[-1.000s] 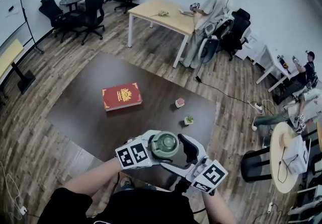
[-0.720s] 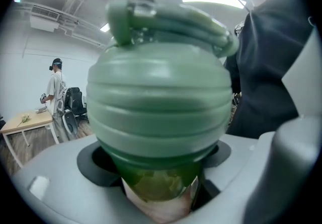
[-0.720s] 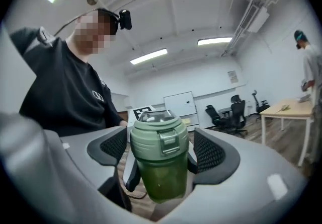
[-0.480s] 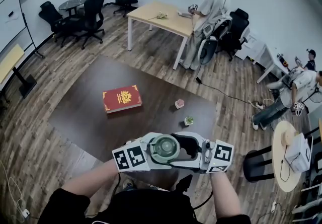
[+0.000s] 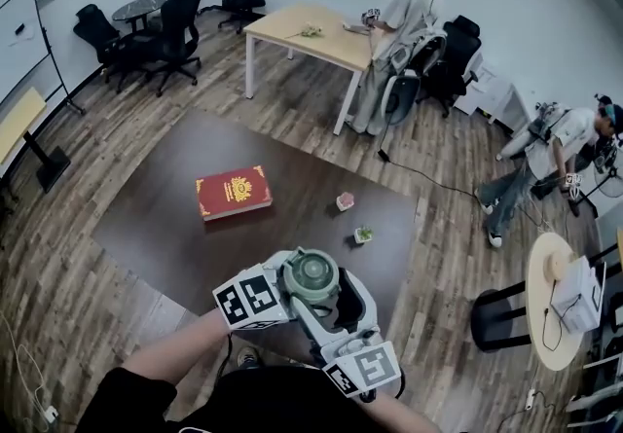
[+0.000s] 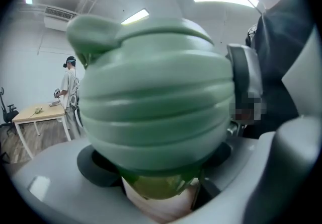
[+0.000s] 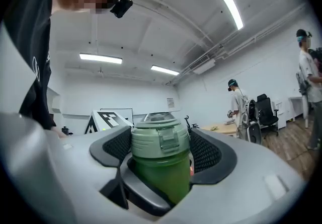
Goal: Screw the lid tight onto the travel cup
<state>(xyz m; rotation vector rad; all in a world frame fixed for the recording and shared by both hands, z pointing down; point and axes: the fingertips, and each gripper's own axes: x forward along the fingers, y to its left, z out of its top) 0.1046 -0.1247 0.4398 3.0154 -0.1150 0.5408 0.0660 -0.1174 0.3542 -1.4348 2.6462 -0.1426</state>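
Observation:
The travel cup has a clear green body (image 7: 163, 177) and a ribbed pale green lid (image 7: 160, 137) with a flip latch. I hold it upright in the air, in front of my chest and over the near edge of the dark table (image 5: 175, 217). My left gripper (image 5: 297, 297) comes in from the left and is shut on the cup's body (image 6: 158, 188), under the lid (image 6: 156, 107). My right gripper (image 5: 331, 305) reaches in from the near right. Its jaws have just been closing, and its black ribbed pads (image 7: 204, 152) now press on both sides of the lid.
On the dark table lie a red book (image 5: 234, 192), a small pink object (image 5: 346, 199) and a small green one (image 5: 363, 234). A person stands at a wooden desk (image 5: 311, 32) at the back, beside office chairs. Another person is at the right, near a round side table (image 5: 550, 314).
The right gripper swung out to the cup's right, then back round to its near right side, and its jaws came in against the lid. The left gripper and the cup rose slightly.

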